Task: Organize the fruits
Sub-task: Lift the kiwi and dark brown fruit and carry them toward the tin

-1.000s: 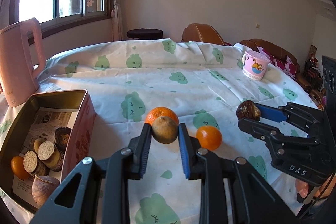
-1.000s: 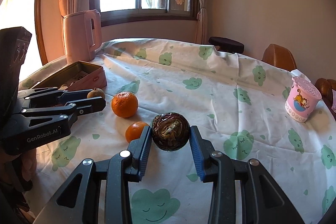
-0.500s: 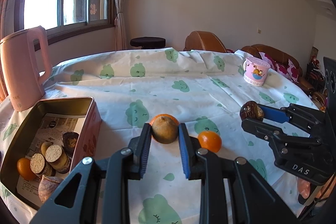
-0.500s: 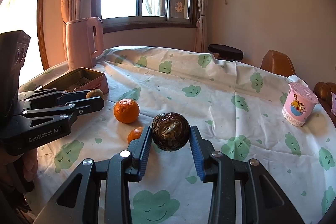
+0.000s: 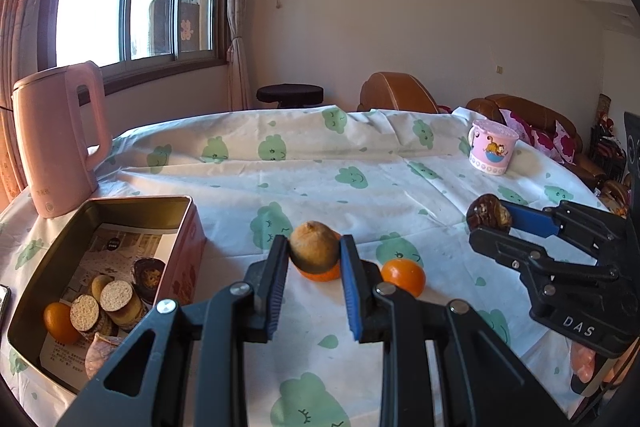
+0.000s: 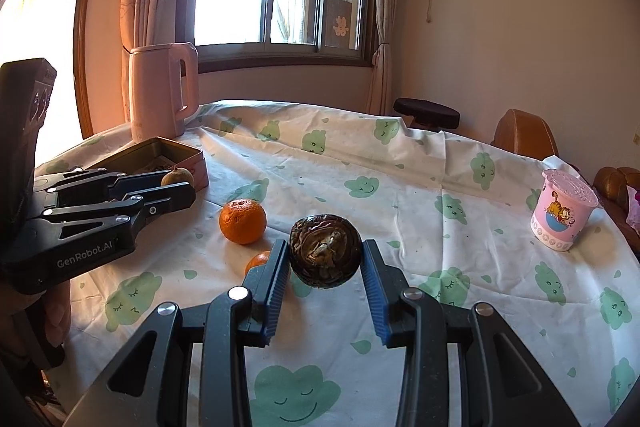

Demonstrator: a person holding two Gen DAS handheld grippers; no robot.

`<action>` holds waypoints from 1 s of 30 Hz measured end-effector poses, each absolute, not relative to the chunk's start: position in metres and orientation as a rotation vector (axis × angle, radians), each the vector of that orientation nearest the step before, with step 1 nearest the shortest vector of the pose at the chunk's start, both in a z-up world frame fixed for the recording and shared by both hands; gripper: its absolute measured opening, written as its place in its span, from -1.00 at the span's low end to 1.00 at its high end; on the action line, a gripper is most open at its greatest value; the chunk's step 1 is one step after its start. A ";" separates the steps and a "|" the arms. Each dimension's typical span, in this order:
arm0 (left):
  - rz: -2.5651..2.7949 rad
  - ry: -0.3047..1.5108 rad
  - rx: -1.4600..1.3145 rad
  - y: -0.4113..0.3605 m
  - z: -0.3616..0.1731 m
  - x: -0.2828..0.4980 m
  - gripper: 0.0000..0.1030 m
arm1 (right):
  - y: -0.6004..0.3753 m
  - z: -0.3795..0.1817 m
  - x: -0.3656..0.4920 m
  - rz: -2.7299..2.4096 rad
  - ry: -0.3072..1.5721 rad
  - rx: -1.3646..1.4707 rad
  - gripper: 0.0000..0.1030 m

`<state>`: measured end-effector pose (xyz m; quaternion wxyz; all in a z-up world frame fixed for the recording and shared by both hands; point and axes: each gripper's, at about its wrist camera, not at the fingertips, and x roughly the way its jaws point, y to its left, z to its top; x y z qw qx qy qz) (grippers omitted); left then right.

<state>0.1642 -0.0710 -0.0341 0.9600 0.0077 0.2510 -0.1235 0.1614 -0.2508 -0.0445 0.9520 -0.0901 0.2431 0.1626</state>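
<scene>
My left gripper is shut on a small brown fruit, lifted above the tablecloth; the same fruit shows in the right wrist view at the tip of that gripper. My right gripper is shut on a dark wrinkled round fruit, also seen from the left as a dark fruit in the right gripper. Two oranges lie on the cloth: a larger orange partly hidden behind the brown fruit as an orange, and a smaller orange. An open pink tin at the left holds several fruits.
A pink kettle stands behind the tin near the window. A pink cartoon mug sits at the far right of the table. Chairs and a dark stool stand beyond the table's far edge. A hand holds the left gripper.
Both views have tilted upward a little, showing more wall and window. The held fruits sit higher over the table; both grips are unchanged.
</scene>
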 end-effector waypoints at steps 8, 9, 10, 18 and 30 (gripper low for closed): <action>-0.224 0.466 0.017 -0.070 -0.030 0.158 -0.47 | -0.250 -0.042 0.154 0.317 0.450 -0.198 -0.25; -0.222 0.462 0.017 -0.070 -0.030 0.157 -0.47 | -0.250 -0.042 0.153 0.316 0.447 -0.200 -0.25; -0.220 0.458 0.015 -0.069 -0.030 0.157 -0.47 | -0.250 -0.042 0.153 0.315 0.444 -0.203 -0.25; -0.201 0.420 0.008 -0.066 -0.027 0.149 -0.47 | -0.253 -0.038 0.145 0.313 0.399 -0.192 -0.25; -0.169 0.418 -0.002 -0.053 -0.025 0.139 -0.47 | -0.241 -0.034 0.143 0.344 0.398 -0.209 -0.25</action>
